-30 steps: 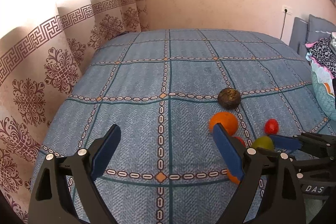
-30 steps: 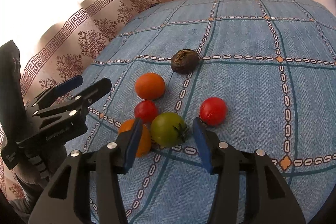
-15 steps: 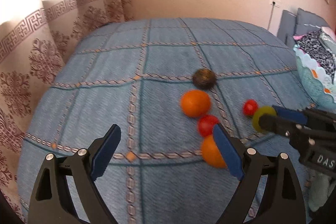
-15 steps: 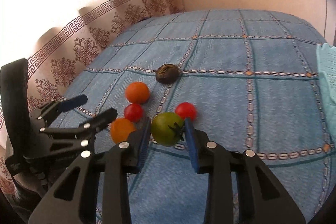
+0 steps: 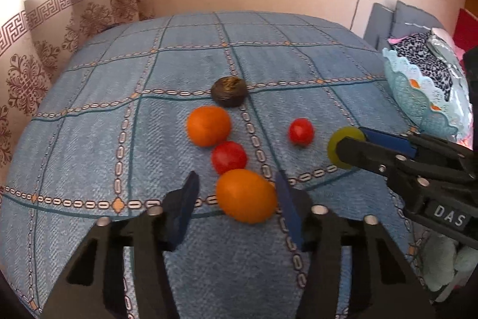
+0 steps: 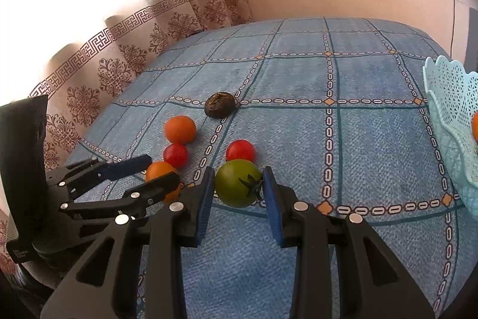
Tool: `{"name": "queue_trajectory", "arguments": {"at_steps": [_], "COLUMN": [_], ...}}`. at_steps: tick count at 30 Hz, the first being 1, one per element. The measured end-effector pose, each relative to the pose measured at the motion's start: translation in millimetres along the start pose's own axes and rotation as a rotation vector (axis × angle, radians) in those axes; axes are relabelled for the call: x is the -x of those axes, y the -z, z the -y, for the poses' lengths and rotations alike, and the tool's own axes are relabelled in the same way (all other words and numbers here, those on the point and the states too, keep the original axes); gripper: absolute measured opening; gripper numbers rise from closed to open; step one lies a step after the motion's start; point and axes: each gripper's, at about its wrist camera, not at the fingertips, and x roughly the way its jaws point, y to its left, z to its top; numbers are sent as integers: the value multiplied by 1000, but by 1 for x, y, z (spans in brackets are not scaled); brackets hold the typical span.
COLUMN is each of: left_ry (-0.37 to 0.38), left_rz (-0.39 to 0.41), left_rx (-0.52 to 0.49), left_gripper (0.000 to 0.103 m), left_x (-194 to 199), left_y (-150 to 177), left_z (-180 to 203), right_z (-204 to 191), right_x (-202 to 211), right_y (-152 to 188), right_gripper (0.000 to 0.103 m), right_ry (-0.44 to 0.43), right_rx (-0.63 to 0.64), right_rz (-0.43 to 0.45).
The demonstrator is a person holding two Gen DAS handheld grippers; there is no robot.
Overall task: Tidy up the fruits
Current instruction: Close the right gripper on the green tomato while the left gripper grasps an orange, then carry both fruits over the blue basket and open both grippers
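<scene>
Half enclosing the nearest orange [image 5: 245,196] with the left gripper [image 5: 236,184] in the left wrist view: having just been narrowing the jaws, touching the fruit's right side with one blue pad, leaving a gap at the other, so not clamping. Resting that orange on the blue checked bedspread [image 5: 89,139], touching a red tomato [image 5: 229,157] just beyond it. Showing past that a second orange [image 5: 208,126], then a dark brown fruit [image 5: 229,91] on a pattern line. Keeping another red tomato [image 5: 301,131] apart to the right. Reaching in from the right with the right gripper [image 5: 349,141], pinching the green tomato [image 5: 333,139] at its tip. Standing a pale blue lace basket [image 5: 418,97] at the far right edge.

Squeezing the green tomato from both sides in the right wrist view, pads pressing on its skin after just closing, stem facing the right pad. Sitting just in front of a red tomato. Straddling the nearest orange at left with the left gripper's fingers.
</scene>
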Motion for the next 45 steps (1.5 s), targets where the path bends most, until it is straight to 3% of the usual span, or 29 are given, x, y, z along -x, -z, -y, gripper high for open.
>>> {"name": "queue_trajectory", "arguments": {"at_steps": [1,9,21,35,45], "left_ry": [19,24,12,62,94], "left_rz": [-3,-4,56,118,127], "left_rx": [7,28,-21,-132,-231], "left_gripper": [41,40,40,40,40], "left_x": [0,7,30,42,37], "left_y": [0,0,-18,-50,-65], "left_z": [1,1,23,83,136], "right_z": [1,8,26,92,142], "right_x": [1,14,51,108,132], "right_y": [0,-2,-14,-11,9], "right_gripper": [34,34,34,34,34], "right_ry": [1,5,44,183,267], "right_rx": [-2,-26,-47,-123,-219], "right_rz": [3,38,127,223,241]}}
